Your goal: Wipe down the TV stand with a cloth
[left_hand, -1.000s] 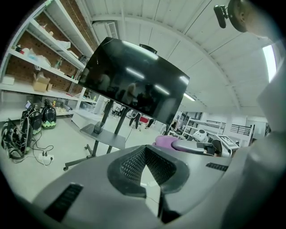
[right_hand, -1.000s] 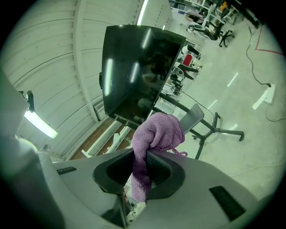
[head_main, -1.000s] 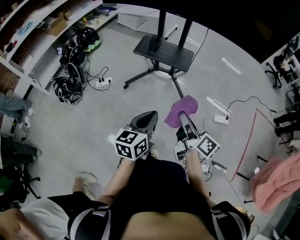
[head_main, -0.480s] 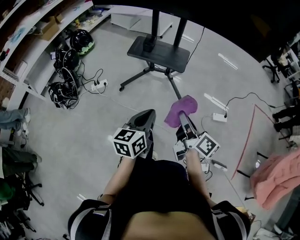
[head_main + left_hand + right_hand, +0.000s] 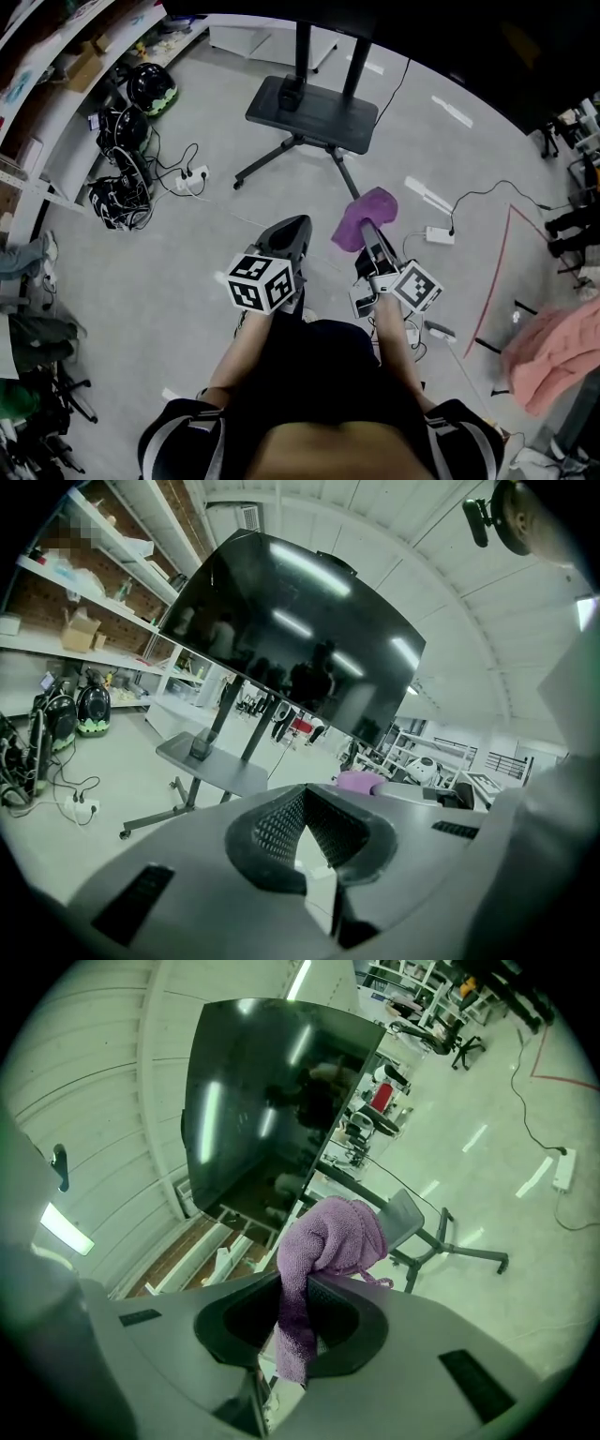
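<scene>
— Grey floor (image 5: 187, 272) fills the head view. Where is the TV stand (image 5: 314, 105)?
— At the far side, a dark shelf on splayed, wheeled legs. Both grippers are held well short of the stand. The left gripper (image 5: 298, 227) is before its left legs and the right gripper (image 5: 367, 231) before its right legs, with a purple cloth (image 5: 364, 216) bunched at the tip.
— And the left gripper view?
— The left gripper (image 5: 302, 797) points toward the stand (image 5: 211, 761) beneath the dark screen (image 5: 300, 639). Its jaws are closed together with nothing between them.
— The right gripper view?
— The right gripper (image 5: 302, 1283) is clamped on the cloth (image 5: 328, 1237), which drapes over the jaws, apart from the stand (image 5: 412, 1211) behind.
</scene>
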Demonstrator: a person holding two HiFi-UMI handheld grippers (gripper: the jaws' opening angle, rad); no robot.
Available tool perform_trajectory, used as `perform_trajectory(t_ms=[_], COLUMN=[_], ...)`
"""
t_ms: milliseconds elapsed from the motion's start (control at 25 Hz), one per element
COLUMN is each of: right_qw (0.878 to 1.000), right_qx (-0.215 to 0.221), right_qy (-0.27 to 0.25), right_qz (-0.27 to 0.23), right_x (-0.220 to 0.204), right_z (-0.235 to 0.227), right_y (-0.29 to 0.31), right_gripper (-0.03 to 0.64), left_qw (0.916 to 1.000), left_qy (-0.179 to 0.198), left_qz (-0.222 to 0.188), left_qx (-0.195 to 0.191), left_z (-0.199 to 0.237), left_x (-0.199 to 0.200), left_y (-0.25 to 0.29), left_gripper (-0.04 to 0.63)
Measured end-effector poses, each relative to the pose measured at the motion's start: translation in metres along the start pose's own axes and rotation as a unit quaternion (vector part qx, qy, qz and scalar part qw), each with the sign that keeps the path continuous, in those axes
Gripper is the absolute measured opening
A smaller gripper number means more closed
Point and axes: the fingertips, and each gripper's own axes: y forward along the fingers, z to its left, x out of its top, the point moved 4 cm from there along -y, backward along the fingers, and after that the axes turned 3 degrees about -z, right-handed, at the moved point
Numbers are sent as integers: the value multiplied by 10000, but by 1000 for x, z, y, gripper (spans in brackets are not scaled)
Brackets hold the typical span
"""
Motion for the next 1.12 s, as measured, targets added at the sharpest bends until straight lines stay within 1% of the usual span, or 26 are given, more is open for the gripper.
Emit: perform_trajectory(t_ms=[600,800,1120], right_qw=[9997,9996,9995], right_qx=[-198,-246,-278], right_qy=[-7,4,-1], right_qz=[127,115,149], right_x=[35,50,57], right_z=[-19,-27,-42], right_y=[117,161,241], right_gripper=[91,91,91], left_qw=[9998,9997,9994], left_qy=[-52,9,-7], left_qz=[158,227,290], left_qx=[-106,-133,-169], left_z=[69,95,153], left_x=[63,86,119], left_y=[83,115,155], left_gripper=[5,5,5])
